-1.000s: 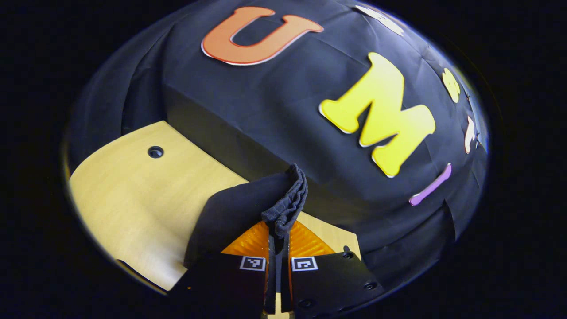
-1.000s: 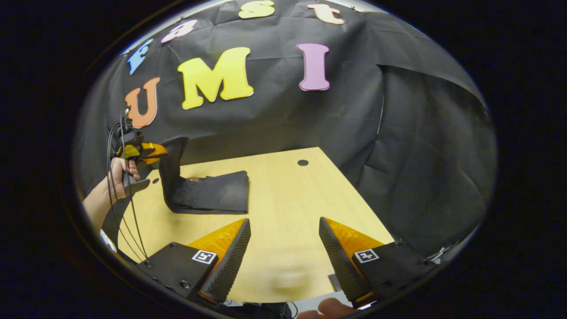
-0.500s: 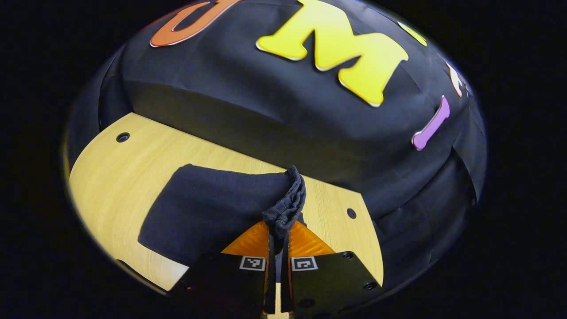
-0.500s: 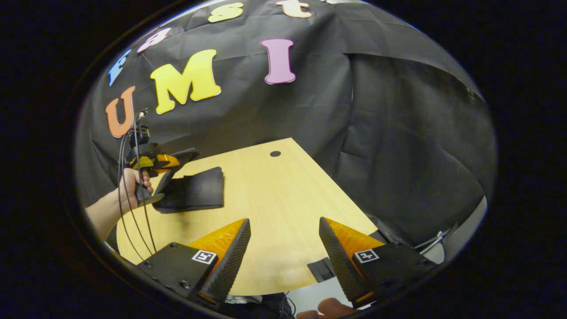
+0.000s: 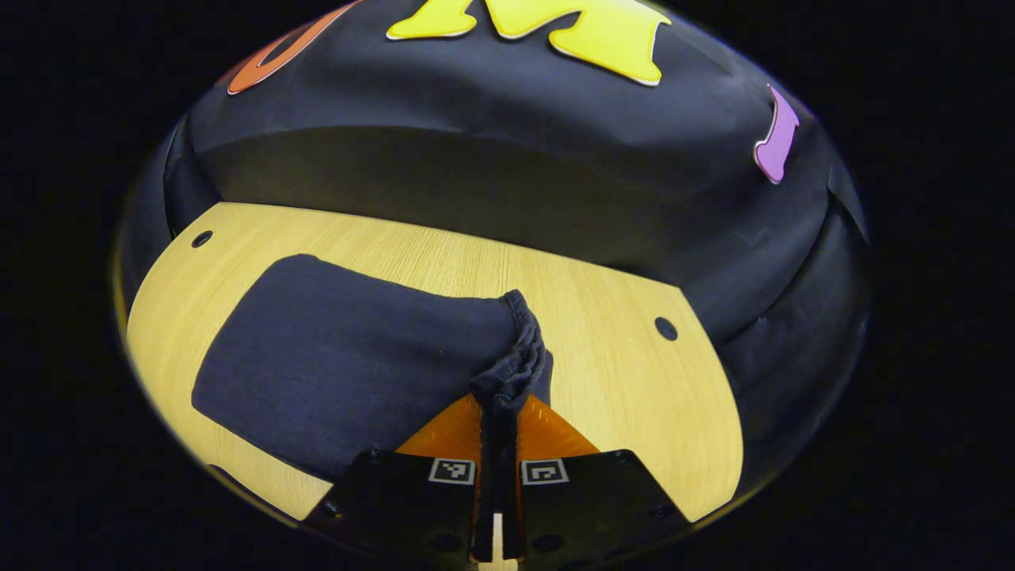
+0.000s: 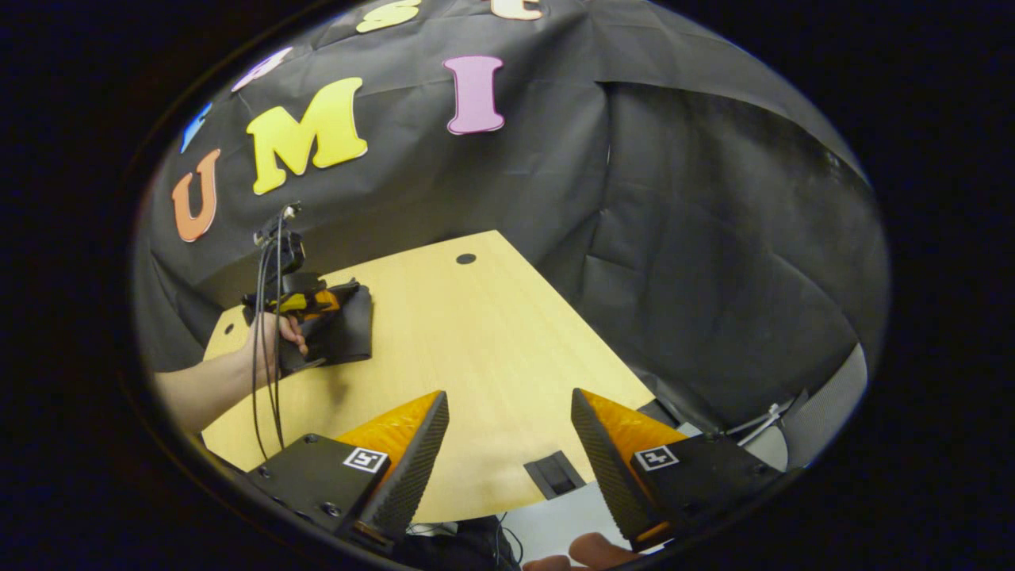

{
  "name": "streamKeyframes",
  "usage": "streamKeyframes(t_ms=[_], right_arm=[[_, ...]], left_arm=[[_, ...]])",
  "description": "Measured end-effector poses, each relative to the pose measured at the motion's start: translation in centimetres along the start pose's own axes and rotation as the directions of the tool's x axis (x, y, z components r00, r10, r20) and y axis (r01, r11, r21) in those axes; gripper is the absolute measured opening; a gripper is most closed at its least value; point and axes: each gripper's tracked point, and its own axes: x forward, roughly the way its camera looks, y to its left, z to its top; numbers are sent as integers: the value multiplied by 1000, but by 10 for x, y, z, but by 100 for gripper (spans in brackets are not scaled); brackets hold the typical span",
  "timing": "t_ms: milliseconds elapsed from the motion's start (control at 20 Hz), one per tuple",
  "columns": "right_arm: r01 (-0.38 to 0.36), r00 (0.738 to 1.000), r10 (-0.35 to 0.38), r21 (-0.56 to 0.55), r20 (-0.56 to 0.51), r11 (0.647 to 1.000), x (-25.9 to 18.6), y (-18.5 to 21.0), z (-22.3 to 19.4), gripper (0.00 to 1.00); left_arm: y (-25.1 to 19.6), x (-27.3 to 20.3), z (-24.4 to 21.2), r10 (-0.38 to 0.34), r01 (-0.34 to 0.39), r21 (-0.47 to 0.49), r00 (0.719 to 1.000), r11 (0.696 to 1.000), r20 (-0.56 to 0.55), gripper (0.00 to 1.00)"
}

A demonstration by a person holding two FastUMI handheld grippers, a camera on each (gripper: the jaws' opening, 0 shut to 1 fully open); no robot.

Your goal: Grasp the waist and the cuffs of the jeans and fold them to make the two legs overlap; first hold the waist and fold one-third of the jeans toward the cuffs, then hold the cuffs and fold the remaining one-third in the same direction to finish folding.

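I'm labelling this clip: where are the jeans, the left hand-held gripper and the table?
jeans [image 5: 341, 357], left gripper view, flat folded panel.
left hand-held gripper [image 5: 498, 412], left gripper view, between its fingertips, clamped on bunched fabric.
table [image 6: 492, 333], right gripper view, bare wood top.

One jeans [image 5: 349, 365], two claws [image 5: 498, 412] [image 6: 507, 452]

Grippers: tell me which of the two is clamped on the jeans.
The left gripper: its fingers are pinched together on a bunched edge of the dark jeans over the table. The right gripper hangs wide open with nothing between its fingers.
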Motion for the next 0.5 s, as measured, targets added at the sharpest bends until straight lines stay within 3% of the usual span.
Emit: streamKeyframes(t_ms=[200,300,450,500], right_arm=[[1,1000,-1,-1,-8,1000,4,2,0,94],[-8,1000,8,-3,-11,1000,6,7,1,97],[-33,999,33,-6,11,999,7,20,8,96],[-43,999,43,-11,13,999,8,24,6,96]], left_arm=[[0,5,-4,45,-45,46,999,998,12,11],[1,3,-3,60,-60,46,998,997,15,17],[-4,2,-6,39,-39,34,999,999,-8,22],[-11,-3,-9,11,-11,16,1000,1000,-15,41]])
